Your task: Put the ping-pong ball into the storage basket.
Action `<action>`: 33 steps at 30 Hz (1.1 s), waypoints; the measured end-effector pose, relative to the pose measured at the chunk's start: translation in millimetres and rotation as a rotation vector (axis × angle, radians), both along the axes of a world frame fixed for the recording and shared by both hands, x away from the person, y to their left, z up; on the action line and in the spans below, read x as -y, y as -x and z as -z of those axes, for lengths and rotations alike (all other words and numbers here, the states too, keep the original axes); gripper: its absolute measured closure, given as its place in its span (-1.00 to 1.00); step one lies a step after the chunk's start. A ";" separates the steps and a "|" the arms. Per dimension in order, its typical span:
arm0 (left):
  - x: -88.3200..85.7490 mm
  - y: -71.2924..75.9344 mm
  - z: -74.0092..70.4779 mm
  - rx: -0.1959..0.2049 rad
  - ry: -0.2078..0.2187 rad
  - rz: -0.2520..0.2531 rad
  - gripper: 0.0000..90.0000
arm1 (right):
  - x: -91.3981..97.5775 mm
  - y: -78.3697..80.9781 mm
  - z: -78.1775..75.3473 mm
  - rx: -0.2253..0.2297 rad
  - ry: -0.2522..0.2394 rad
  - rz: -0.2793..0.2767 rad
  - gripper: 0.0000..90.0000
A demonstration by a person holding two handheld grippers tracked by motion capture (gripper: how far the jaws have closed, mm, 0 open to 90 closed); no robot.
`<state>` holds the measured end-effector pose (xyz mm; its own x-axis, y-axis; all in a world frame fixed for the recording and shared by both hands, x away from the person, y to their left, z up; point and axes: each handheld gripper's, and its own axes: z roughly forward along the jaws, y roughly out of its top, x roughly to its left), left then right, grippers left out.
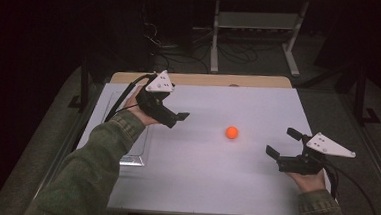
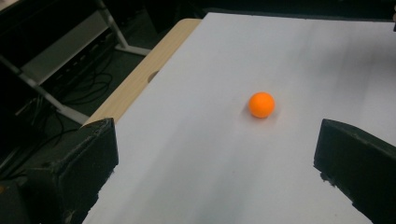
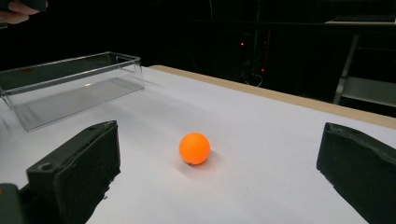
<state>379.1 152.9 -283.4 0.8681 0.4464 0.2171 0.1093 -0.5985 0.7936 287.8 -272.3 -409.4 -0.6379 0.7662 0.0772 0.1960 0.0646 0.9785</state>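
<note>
Mid-frame in the high view, the ball [image 1: 232, 132] lies free on the table [image 1: 213, 189] between the left gripper [image 1: 178, 118] and right gripper [image 1: 282, 143], both wide open, empty.

Both sleeves [image 1: 92, 166] olive-green, denim-like weave with buttoned cuffs. Left gripper [image 1: 170, 117] and right gripper [image 1: 281, 143] — black bodies, blocky black jaws, each topped by a grey three-cornered plate [image 1: 161, 82] with dark screw dots. Black cables [image 1: 124, 96] trail off each.

- The left tongs [image 2: 215, 172] stand with jaws wide apart and empty.
- An orange ball [image 2: 261, 104] rests alone on the white counter [image 2: 196, 140], beyond the jaws, nearer the right one.
</note>
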 end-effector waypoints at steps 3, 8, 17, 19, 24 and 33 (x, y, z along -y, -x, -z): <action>4.1 -1.3 -0.1 -0.006 -0.007 0.008 -1.00 | 0.3 0.3 -0.1 0.001 -0.001 0.000 -1.00; 10.2 -5.4 -1.1 -0.018 -0.023 0.017 -1.00 | 0.4 0.5 0.2 -0.001 -0.001 -0.001 -1.00; 19.6 -14.0 1.2 -0.030 -0.045 0.020 -1.00 | -0.8 0.6 0.9 -0.003 0.003 -0.005 -1.00; 21.4 -14.8 2.3 -0.033 -0.058 0.027 -1.00 | -0.5 1.0 0.8 0.000 0.002 -0.007 -1.00; 27.6 -16.6 5.9 -0.041 -0.085 0.041 -1.00 | 0.9 1.7 0.8 -0.006 -0.007 -0.003 -1.00; 41.9 -20.2 8.6 -0.053 -0.101 0.073 -1.00 | 0.2 1.9 1.2 -0.004 -0.004 -0.006 -1.00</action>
